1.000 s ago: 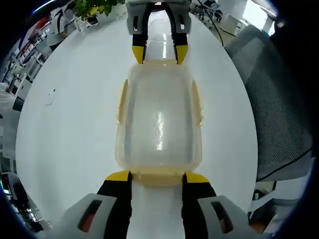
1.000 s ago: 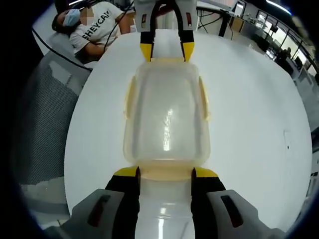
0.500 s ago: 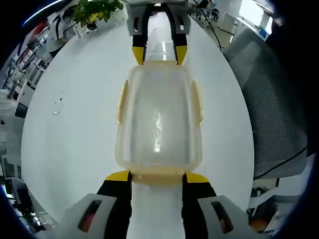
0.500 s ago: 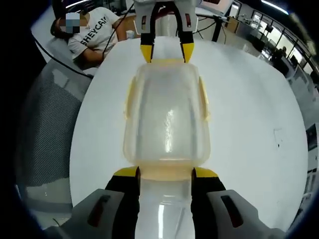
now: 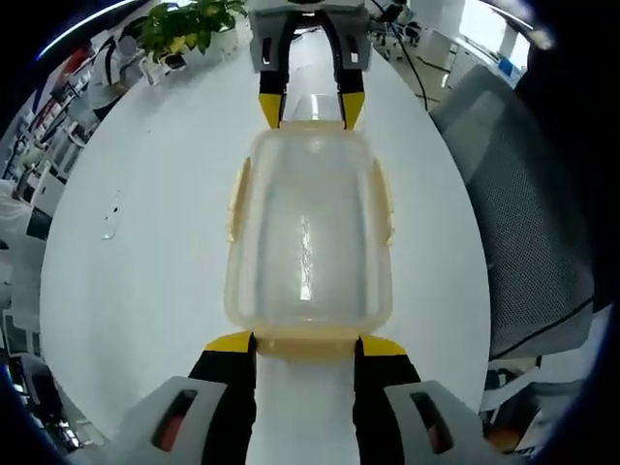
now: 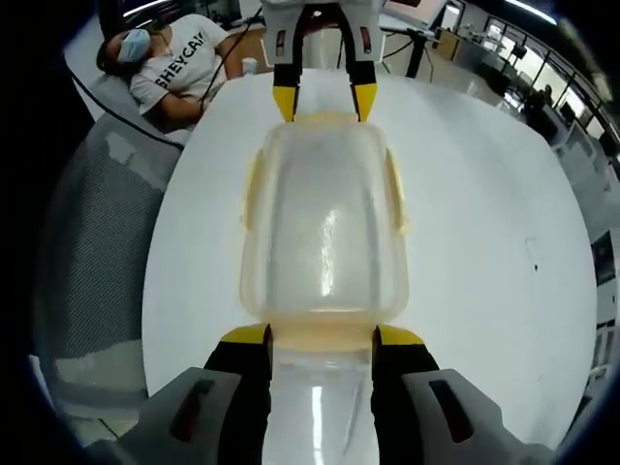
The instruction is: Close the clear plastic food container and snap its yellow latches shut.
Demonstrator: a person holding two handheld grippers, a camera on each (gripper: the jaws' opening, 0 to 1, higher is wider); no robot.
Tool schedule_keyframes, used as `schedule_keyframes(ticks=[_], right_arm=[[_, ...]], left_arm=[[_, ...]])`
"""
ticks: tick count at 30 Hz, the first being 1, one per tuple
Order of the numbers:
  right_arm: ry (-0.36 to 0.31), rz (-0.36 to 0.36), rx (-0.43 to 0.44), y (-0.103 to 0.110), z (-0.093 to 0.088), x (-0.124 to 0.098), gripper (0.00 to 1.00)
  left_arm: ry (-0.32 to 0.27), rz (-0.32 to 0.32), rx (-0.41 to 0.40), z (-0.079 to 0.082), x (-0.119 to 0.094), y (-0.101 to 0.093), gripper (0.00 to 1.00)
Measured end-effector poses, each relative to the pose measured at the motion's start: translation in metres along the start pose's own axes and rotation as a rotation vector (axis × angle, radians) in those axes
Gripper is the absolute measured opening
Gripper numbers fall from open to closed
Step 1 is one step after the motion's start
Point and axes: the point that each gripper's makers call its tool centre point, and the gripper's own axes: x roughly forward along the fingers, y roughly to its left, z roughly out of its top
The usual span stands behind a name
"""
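Note:
The clear plastic food container (image 5: 308,242) has its lid on and lies lengthwise between my two grippers. Pale yellow side latches (image 5: 236,199) (image 5: 385,201) lie along its long sides. My left gripper (image 5: 306,343) is shut on the near end latch (image 5: 306,338), which sits between its yellow tips. At the far end, my right gripper (image 5: 312,107) grips the opposite end. In the right gripper view the same container (image 6: 325,232) runs from my right gripper (image 6: 322,336), shut on its end latch (image 6: 322,334), to the left gripper (image 6: 325,102) at the far end.
A round white table (image 5: 145,223) lies under the container. A grey mesh chair (image 5: 533,223) stands at one side and a green plant (image 5: 184,19) at the far edge. A person in a white shirt (image 6: 184,63) leans by the table beyond another mesh chair (image 6: 92,242).
The table and room have slid slightly behind the container in both views, so the cameras moved. The container sits the same between both grippers, and their hold is unchanged.

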Motion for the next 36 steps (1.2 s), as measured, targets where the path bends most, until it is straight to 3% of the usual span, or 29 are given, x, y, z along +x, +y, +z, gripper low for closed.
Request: schedule_keyframes(ticks=[17, 36], right_arm=[[-0.007, -0.029, 0.065, 0.005, -0.035, -0.022, 0.37], [0.010, -0.040, 0.108, 0.017, -0.092, -0.042, 0.37]], left_arm=[[-0.035, -0.013, 0.066, 0.041, 0.009, 0.007, 0.33], [-0.071, -0.049, 0.101, 0.097, 0.036, -0.001, 0.33]])
